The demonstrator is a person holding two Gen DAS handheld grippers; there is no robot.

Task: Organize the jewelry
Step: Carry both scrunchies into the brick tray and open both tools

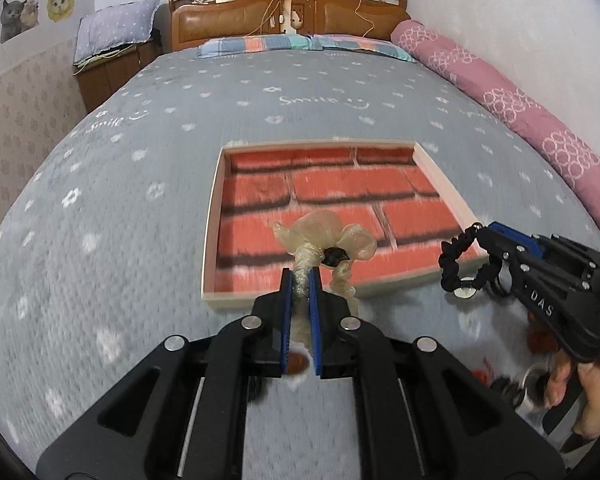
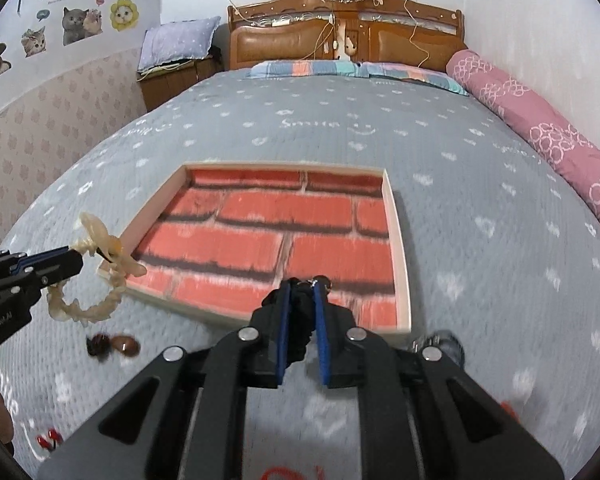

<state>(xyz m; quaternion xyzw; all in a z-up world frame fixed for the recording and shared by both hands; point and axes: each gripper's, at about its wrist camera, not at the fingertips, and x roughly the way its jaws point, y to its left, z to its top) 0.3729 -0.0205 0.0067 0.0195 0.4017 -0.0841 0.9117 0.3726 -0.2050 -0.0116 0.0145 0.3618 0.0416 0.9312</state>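
So, label lines below, quick pass
left gripper (image 1: pixel 300 276): my jaws were pinched narrow on the cream scrunchie (image 1: pixel 324 236), gripping its gathered stem; the frilly loop stuck out ahead of the tips and a tail hung down on the right
right gripper (image 2: pixel 302 286): my jaws were clamped narrow on the black bracelet (image 1: pixel 456 258); in the right wrist view only a dark bunch showed between the pads, in the left wrist view its loop hung below the tips with a small round charm at the bottom
tray (image 1: pixel 212 240): shallow box with brick-print floor, sat on the grey bedspread (image 1: pixel 140 160), straight ahead of both grippers, nothing seen inside it
key relation: tray lay forward and below both held pieces; my left tips were over the near rim towards the middle, my right tips over the near right corner
long axis: tray's longer side ran left to right across my view, so both pieces could go in side by side, my guess
nearer hand: about even; left looked slightly further in over the tray floor
loose items: brown clips (image 2: pixel 114 346) lay on the bedspread near the tray's near left corner, apart from it
next move, guess: carry forward and lower, then release over the tray floor
risk, guess: hanging bracelet loop could catch on the rim
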